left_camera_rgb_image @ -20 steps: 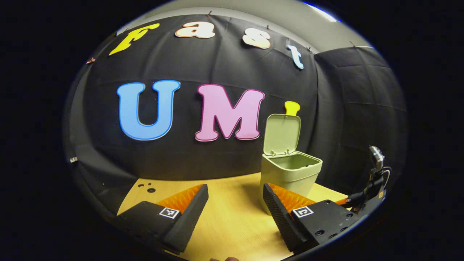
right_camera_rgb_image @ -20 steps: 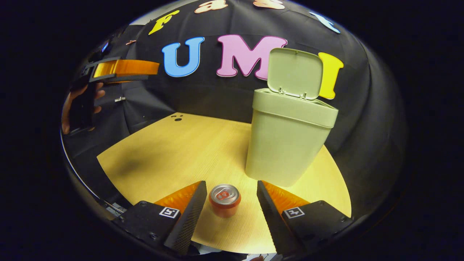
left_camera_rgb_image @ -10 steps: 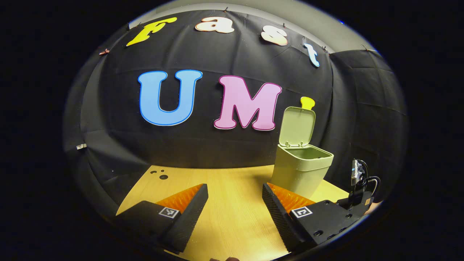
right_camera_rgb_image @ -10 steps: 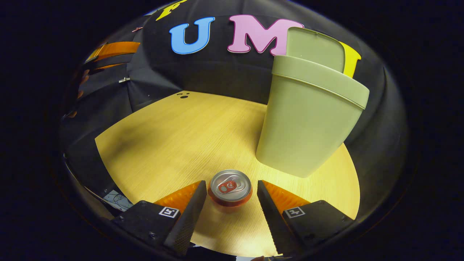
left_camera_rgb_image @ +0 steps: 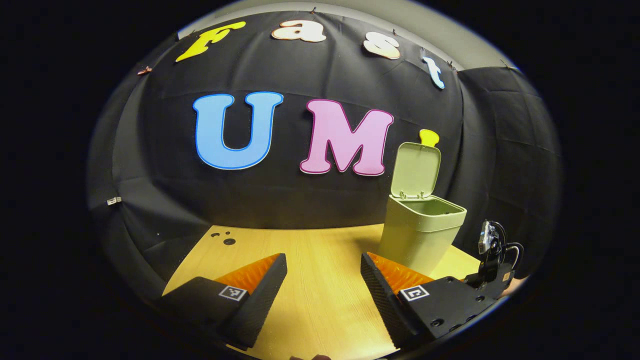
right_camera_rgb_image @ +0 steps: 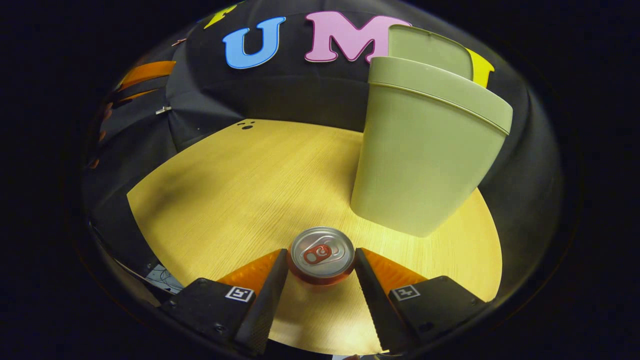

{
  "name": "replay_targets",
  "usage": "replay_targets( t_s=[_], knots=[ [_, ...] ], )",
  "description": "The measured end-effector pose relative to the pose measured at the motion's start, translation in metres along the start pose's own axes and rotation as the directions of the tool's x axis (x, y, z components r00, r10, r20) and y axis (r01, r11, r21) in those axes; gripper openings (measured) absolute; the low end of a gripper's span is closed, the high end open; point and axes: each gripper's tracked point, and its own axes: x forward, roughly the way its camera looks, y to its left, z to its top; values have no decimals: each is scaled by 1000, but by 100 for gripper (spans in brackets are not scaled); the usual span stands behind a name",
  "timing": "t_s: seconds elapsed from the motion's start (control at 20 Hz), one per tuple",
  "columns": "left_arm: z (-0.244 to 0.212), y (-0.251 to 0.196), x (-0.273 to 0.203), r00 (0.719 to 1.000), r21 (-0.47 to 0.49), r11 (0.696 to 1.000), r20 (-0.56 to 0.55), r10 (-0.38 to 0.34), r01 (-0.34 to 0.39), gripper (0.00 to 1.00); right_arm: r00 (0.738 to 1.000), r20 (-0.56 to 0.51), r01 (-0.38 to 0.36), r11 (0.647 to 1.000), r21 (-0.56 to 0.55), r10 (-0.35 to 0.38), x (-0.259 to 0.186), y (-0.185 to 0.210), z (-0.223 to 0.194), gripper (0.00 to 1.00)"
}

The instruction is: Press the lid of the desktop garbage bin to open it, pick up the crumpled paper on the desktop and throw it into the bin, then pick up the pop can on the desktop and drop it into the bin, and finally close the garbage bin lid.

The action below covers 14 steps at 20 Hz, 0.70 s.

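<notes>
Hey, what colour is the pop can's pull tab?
Red, on a silver top; the pop can shows best in the right gripper view.

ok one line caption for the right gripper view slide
Right gripper closing around the upright orange pop can on the wooden desktop, beside the open pale green plastic bin.

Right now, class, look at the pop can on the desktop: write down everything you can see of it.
The pop can stands upright on the wooden desktop, seen from above. Its top is silvery metal with a red pull tab; the little of its side that shows is reddish orange. It looks unopened and undented. It sits between the fingers of the right gripper, which flank it closely on both sides; whether they press on it cannot be told. The green bin, its lid up, stands just behind it, apart.
</notes>
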Motion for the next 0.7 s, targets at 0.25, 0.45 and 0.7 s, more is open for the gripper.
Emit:
replay_targets(
  t_s=[0.25,0.45,0.7],
  knots=[
    [-1,-4,7,1000,-9,1000,-1,-13,13,95,998,70,8,1000,10,-9,-23,-8,36,84],
    [-2,-5,11,1000,-18,1000,0,-20,20,96,990,140,14,1000,11,-16,-48,-16,78,84],
    [-1,-5,16,1000,-35,999,5,-23,23,95,966,255,32,999,24,-37,-82,-30,143,83]
  ],
)
